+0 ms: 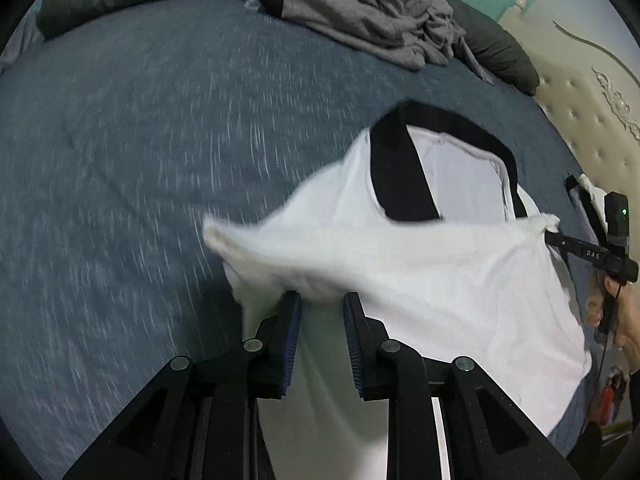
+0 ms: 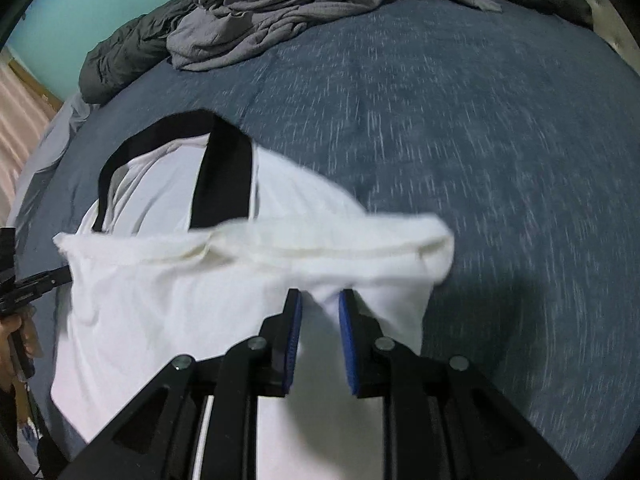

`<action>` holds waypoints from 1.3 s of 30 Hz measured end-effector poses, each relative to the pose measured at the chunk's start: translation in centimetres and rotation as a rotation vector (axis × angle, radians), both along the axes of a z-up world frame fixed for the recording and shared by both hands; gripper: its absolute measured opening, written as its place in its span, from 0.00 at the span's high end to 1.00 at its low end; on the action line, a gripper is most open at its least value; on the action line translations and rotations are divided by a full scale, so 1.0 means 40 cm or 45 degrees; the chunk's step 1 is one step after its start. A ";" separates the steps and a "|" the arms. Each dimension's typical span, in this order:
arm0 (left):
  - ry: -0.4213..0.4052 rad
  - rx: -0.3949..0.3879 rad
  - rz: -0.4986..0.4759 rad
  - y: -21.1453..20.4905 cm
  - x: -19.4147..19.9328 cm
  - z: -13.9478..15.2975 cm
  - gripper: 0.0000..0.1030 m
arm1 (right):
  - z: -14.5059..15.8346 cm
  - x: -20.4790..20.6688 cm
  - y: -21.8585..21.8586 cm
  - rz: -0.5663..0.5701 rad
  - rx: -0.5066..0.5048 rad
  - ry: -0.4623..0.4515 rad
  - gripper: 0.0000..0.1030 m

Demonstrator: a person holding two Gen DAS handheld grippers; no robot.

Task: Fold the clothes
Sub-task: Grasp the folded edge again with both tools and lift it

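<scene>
Limp white cotton T-shirt with black neckband [image 1: 440, 256] hanging light and floppy over blue-grey bedspread [image 1: 120, 160]. Left gripper [image 1: 322, 300] and right gripper [image 2: 320, 298] each pinching a shoulder fold. Likely best held at shoulders; thin cloth could slip.

We see the shirt [image 1: 420, 264] stretched between our left gripper [image 1: 322, 300] and right gripper [image 2: 320, 298], clothes pile [image 2: 280, 12] beyond on the bed [image 2: 480, 160].

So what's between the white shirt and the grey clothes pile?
Only bare blue bedcover between the white shirt and the grey clothes pile, clearest in the right wrist view.
</scene>
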State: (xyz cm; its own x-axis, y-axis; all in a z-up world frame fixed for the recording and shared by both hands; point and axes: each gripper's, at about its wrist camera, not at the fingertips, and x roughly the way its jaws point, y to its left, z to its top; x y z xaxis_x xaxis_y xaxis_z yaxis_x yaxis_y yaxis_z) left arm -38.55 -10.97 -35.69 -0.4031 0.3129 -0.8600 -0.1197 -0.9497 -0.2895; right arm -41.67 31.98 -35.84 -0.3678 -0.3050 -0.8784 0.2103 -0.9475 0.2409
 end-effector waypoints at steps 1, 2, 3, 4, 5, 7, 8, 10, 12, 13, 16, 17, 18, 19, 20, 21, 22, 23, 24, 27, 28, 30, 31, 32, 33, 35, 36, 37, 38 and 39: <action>0.012 0.004 0.009 -0.005 -0.011 0.005 0.76 | 0.001 -0.010 -0.002 -0.002 0.006 0.007 0.82; 0.020 0.002 0.015 -0.008 -0.022 0.009 0.76 | 0.001 -0.020 -0.003 -0.003 0.013 0.012 0.82; 0.023 -0.011 0.017 -0.010 -0.032 0.009 0.76 | 0.002 -0.031 -0.005 -0.006 0.021 0.017 0.82; 0.027 -0.023 0.018 -0.012 -0.043 0.010 0.76 | 0.003 -0.041 -0.006 -0.010 0.030 0.023 0.82; 0.030 -0.036 0.020 -0.014 -0.054 0.010 0.76 | 0.006 -0.050 -0.007 -0.014 0.037 0.031 0.82; 0.042 -0.050 0.038 -0.023 -0.069 0.012 0.75 | 0.012 -0.067 -0.006 -0.018 0.048 0.052 0.82; 0.051 -0.053 0.055 -0.027 -0.076 0.015 0.74 | 0.015 -0.075 -0.006 -0.023 0.057 0.064 0.82; 0.074 -0.049 0.100 -0.046 -0.086 0.024 0.65 | 0.023 -0.091 0.000 -0.048 0.089 0.091 0.82; 0.092 -0.028 0.147 -0.072 -0.093 0.034 0.63 | 0.027 -0.108 0.019 -0.098 0.103 0.099 0.82; 0.093 -0.017 0.161 -0.083 -0.093 0.036 0.61 | 0.033 -0.112 0.032 -0.124 0.105 0.106 0.82; 0.087 -0.011 0.178 -0.109 -0.084 0.030 0.58 | 0.051 -0.109 0.074 -0.152 0.064 0.129 0.82; 0.078 -0.011 0.176 -0.115 -0.078 0.023 0.58 | 0.055 -0.104 0.087 -0.153 0.050 0.136 0.82; 0.069 -0.011 0.174 -0.121 -0.072 0.016 0.56 | 0.058 -0.098 0.099 -0.151 0.038 0.139 0.80; 0.064 -0.013 0.170 -0.124 -0.068 0.009 0.55 | 0.060 -0.091 0.111 -0.149 0.027 0.143 0.78; 0.063 -0.018 0.164 -0.123 -0.069 0.001 0.54 | 0.061 -0.085 0.121 -0.147 0.014 0.145 0.66; 0.064 -0.017 0.160 -0.123 -0.069 -0.006 0.54 | 0.057 -0.079 0.127 -0.144 -0.003 0.142 0.52; 0.066 -0.006 0.163 -0.125 -0.066 -0.011 0.54 | 0.053 -0.073 0.132 -0.140 -0.019 0.140 0.49; 0.070 0.005 0.167 -0.127 -0.065 -0.011 0.54 | 0.048 -0.070 0.135 -0.137 -0.029 0.138 0.49; 0.073 0.016 0.172 -0.131 -0.063 -0.012 0.54 | 0.043 -0.074 0.130 -0.133 -0.026 0.137 0.49; 0.087 0.067 0.182 -0.138 -0.065 -0.012 0.54 | 0.028 -0.084 0.118 -0.121 -0.017 0.136 0.49; 0.097 0.062 0.178 -0.135 -0.065 -0.010 0.55 | 0.023 -0.088 0.113 -0.117 -0.014 0.135 0.49; 0.117 0.051 0.167 -0.130 -0.064 -0.007 0.58 | 0.013 -0.095 0.105 -0.109 -0.008 0.134 0.49; 0.126 0.047 0.160 -0.125 -0.063 -0.006 0.69 | 0.008 -0.098 0.100 -0.105 -0.005 0.133 0.49; 0.134 0.039 0.151 -0.120 -0.062 -0.006 0.75 | 0.003 -0.102 0.096 -0.101 -0.002 0.132 0.49; 0.135 0.033 0.141 -0.115 -0.062 -0.008 0.85 | -0.001 -0.104 0.093 -0.098 -0.003 0.131 0.49; 0.120 0.040 0.118 -0.106 -0.065 -0.016 0.88 | -0.003 -0.105 0.089 -0.093 -0.025 0.123 0.56; 0.115 0.042 0.109 -0.103 -0.065 -0.018 0.91 | -0.004 -0.105 0.087 -0.091 -0.035 0.119 0.71; 0.118 0.043 0.105 -0.105 -0.061 -0.015 0.93 | -0.005 -0.105 0.086 -0.089 -0.046 0.115 0.79; 0.130 0.042 0.104 -0.107 -0.056 -0.008 0.93 | -0.006 -0.105 0.084 -0.087 -0.057 0.112 0.87; 0.145 0.040 0.107 -0.109 -0.054 0.001 0.94 | -0.004 -0.104 0.083 -0.084 -0.067 0.115 0.94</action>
State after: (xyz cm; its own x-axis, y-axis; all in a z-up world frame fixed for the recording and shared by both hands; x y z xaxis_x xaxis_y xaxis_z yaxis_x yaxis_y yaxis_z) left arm -40.72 -15.33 -35.67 -0.5234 0.3000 -0.7975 -0.0735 -0.9484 -0.3085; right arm -45.83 35.31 -35.99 -0.4656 -0.3227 -0.8241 0.1714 -0.9464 0.2738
